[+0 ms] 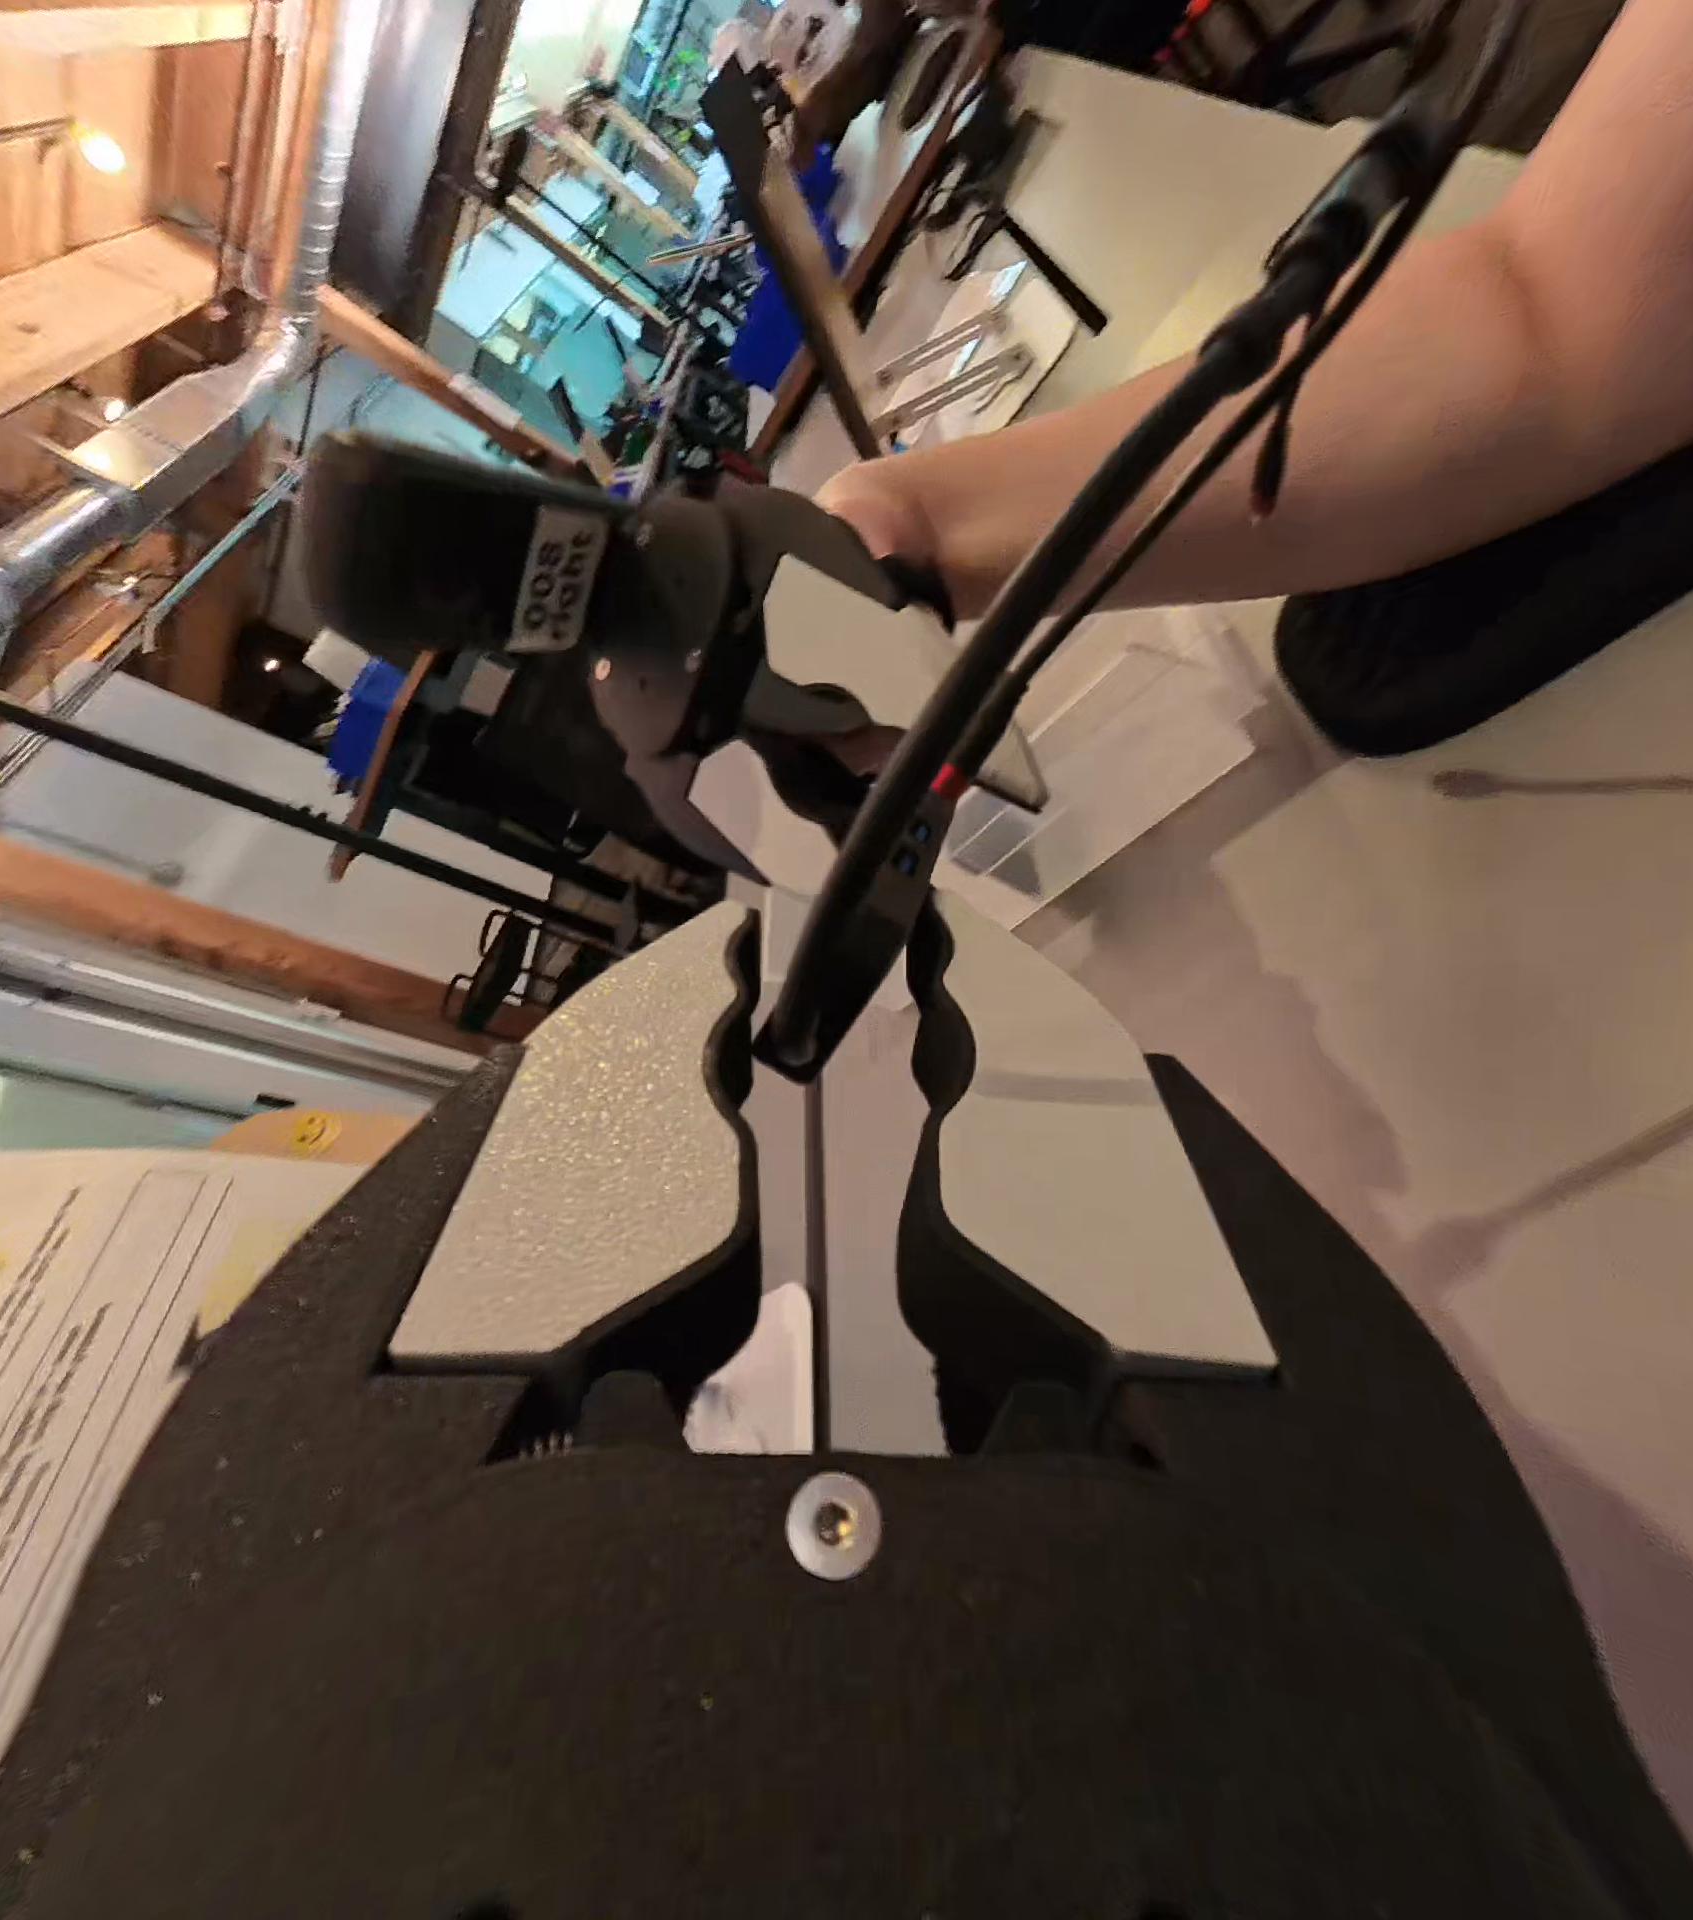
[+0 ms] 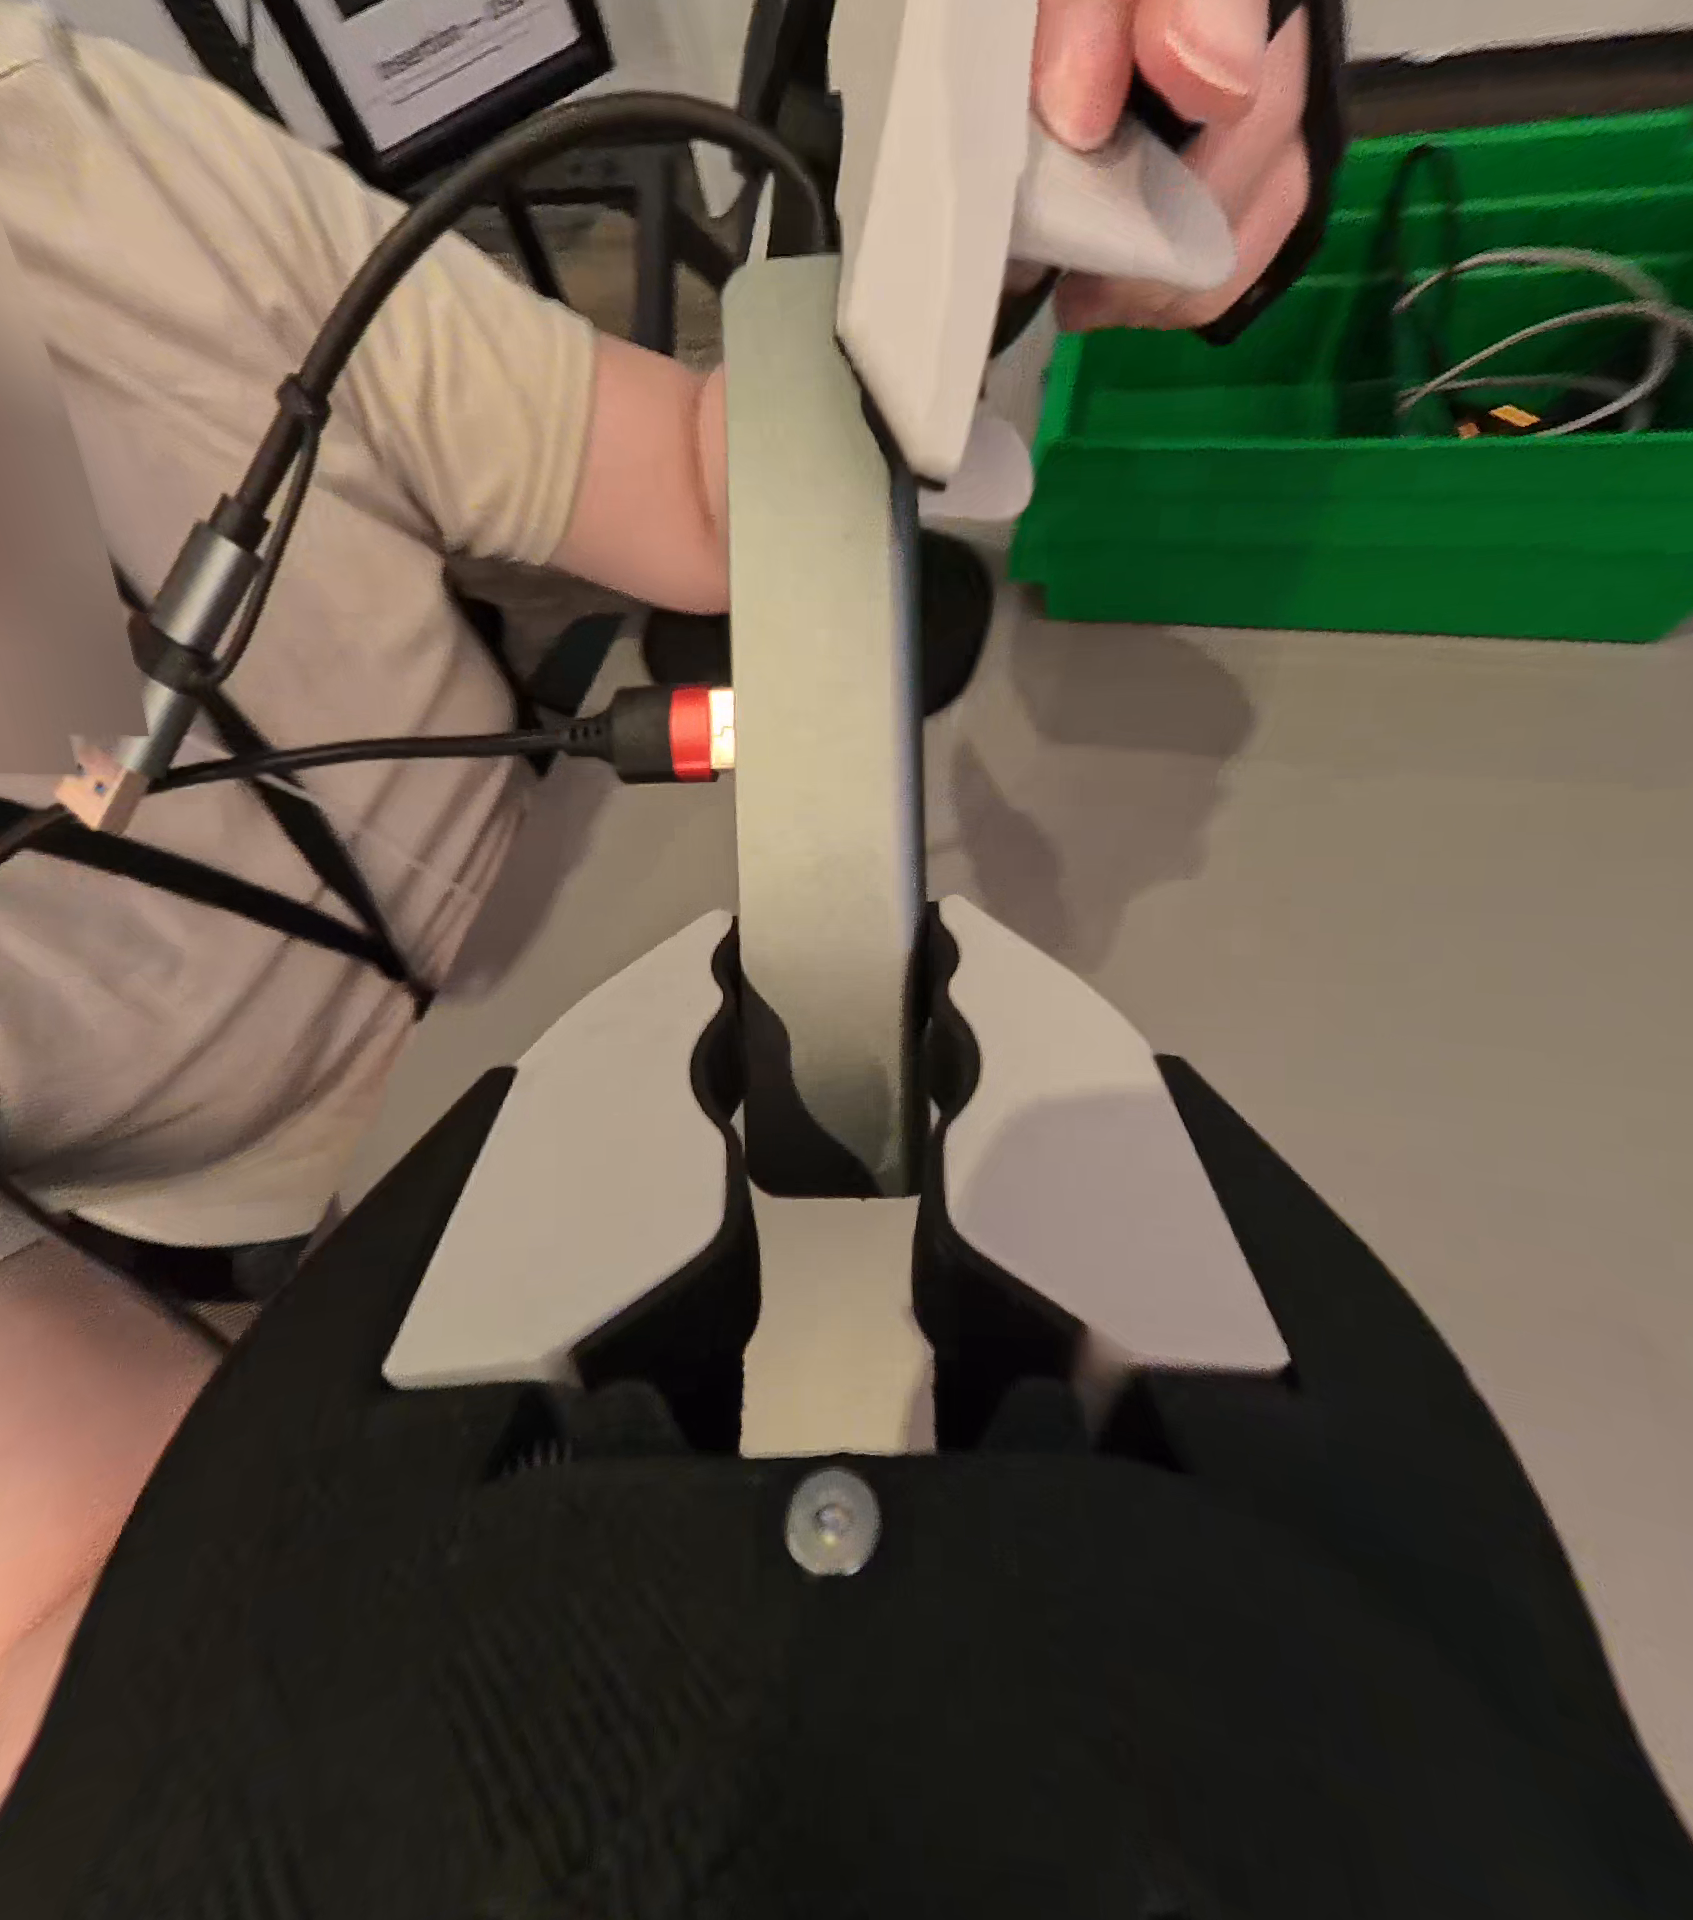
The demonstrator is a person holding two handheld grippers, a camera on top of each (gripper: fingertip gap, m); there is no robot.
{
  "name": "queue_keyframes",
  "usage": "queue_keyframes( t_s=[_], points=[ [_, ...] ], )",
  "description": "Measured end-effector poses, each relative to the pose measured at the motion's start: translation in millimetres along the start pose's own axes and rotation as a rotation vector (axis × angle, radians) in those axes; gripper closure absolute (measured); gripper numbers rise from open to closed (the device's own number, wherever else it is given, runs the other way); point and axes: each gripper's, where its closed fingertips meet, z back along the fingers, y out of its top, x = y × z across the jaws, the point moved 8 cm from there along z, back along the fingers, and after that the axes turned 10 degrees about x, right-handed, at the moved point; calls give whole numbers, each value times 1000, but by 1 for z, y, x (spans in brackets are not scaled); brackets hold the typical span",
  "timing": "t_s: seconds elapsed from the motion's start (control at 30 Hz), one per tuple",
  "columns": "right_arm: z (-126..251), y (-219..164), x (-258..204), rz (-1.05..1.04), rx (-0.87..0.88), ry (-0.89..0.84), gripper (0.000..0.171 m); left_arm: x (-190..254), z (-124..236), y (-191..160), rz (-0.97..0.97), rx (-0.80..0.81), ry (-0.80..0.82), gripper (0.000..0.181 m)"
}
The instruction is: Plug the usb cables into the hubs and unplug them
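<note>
the right gripper (image 2: 831, 997) is pinching the near end of a long grey hub (image 2: 821, 644), which stands up and away from its fingers above the grey table (image 2: 1393, 935). a black cable with a red-ringed plug (image 2: 686, 732) sits in the hub's left side. the hub's own thick black lead (image 2: 385, 281) arcs from its far end down to a loose metal plug (image 2: 109, 784) hanging at the left. the far end of the hub is held by the left gripper (image 2: 925, 312), seen with a hand (image 2: 1206, 135) on it. a green bin (image 2: 1393, 520) with coiled cables stands on the table behind.

in the left wrist view, the left gripper (image 1: 831, 997) is pressed onto the dark end of the hub (image 1: 863, 935), where the lead (image 1: 1081, 561) leaves it, and the right gripper (image 1: 717, 665) shows beyond
</note>
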Motion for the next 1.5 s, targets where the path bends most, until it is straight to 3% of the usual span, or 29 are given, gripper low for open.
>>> queue_keyframes(
  t_s=[0.2, 0.4, 0.53, 0.93, 1.5],
  points=[
    [0, -7, 0, -99, -32, 53, 139, 15, -12, 11, -2, 39, -93, 162],
    [-2, -12, 4, -127, -52, 66, 139, 21, -21, 3, -51, -53, -124, 174],
    [2, -11, 5, -126, -38, 51, 139, 18, -22, 2, -75, -38, -78, 169],
    [5, -17, 9, -142, -64, 22, 139, 22, -27, -4, -108, -91, -100, 175],
    [11, -18, 8, -164, -39, 46, 139, 19, -22, -8, -73, -161, -87, 157]
  ],
)
